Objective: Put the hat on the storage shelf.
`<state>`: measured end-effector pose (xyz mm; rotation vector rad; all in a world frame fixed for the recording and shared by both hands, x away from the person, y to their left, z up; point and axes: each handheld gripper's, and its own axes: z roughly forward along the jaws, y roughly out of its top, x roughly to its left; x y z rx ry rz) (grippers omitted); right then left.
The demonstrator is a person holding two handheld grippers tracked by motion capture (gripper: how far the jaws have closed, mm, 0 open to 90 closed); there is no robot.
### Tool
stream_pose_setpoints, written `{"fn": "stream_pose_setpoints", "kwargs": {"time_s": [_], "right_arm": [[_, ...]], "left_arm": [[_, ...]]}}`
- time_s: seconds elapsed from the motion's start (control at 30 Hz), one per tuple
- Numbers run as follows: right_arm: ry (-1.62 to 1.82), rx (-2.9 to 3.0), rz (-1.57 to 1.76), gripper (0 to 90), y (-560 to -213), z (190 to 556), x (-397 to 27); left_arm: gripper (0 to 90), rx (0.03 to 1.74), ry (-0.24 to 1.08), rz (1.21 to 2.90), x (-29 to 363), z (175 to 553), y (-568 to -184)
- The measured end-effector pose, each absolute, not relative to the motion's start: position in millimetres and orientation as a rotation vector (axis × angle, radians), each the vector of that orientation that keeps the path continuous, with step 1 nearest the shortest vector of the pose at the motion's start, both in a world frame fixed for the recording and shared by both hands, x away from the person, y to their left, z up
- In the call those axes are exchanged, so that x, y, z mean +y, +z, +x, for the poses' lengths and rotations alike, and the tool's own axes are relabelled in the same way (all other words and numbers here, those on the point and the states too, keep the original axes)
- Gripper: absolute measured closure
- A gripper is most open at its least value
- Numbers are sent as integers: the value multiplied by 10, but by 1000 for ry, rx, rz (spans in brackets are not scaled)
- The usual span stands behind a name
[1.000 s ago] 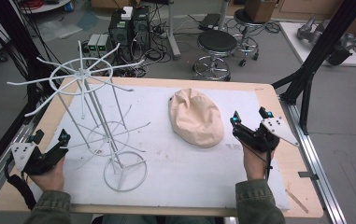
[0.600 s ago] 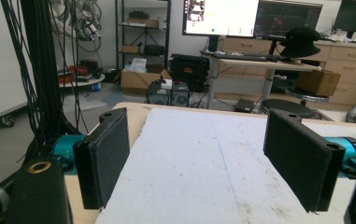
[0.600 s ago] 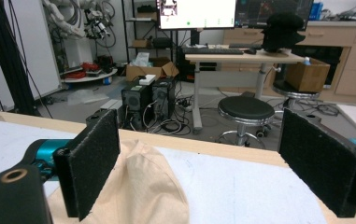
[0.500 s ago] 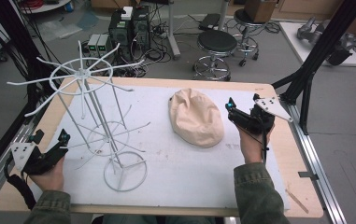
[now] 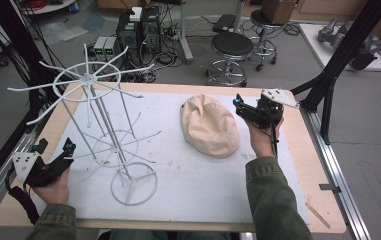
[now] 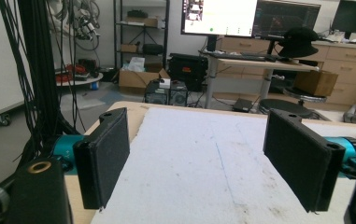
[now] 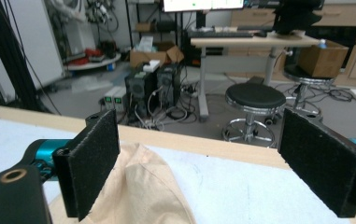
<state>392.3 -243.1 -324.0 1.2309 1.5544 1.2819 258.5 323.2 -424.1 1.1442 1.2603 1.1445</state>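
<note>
**Cap not yet gripped**

Fingers (image 7: pixel 94 168) of our right gripper (image 5: pixel 248 109) stand wide apart, empty, just right of the beige cap (image 5: pixel 209 126) lying at centre frame. Our left gripper (image 5: pixel 53 161), lower left, is spread too, holding nothing. We judge everything remains: grasp the cap, then hang it on the white wire rack (image 5: pixel 98 120).

free: bare mat (image 5: pixel 203 180) between rack and cap | blocked: wire rack (image 5: pixel 98 125) left, cap (image 5: pixel 210 127) right
</note>
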Motion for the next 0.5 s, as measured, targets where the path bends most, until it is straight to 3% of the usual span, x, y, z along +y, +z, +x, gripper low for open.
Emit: {"fn": "stream_pose_setpoints", "kwargs": {"time_s": [0.5], "right_arm": [[1164,1760,1284,120,-3492,4401,-2224]], "left_arm": [[231,1259,1138,1151,3230,2598,-4248]]}}
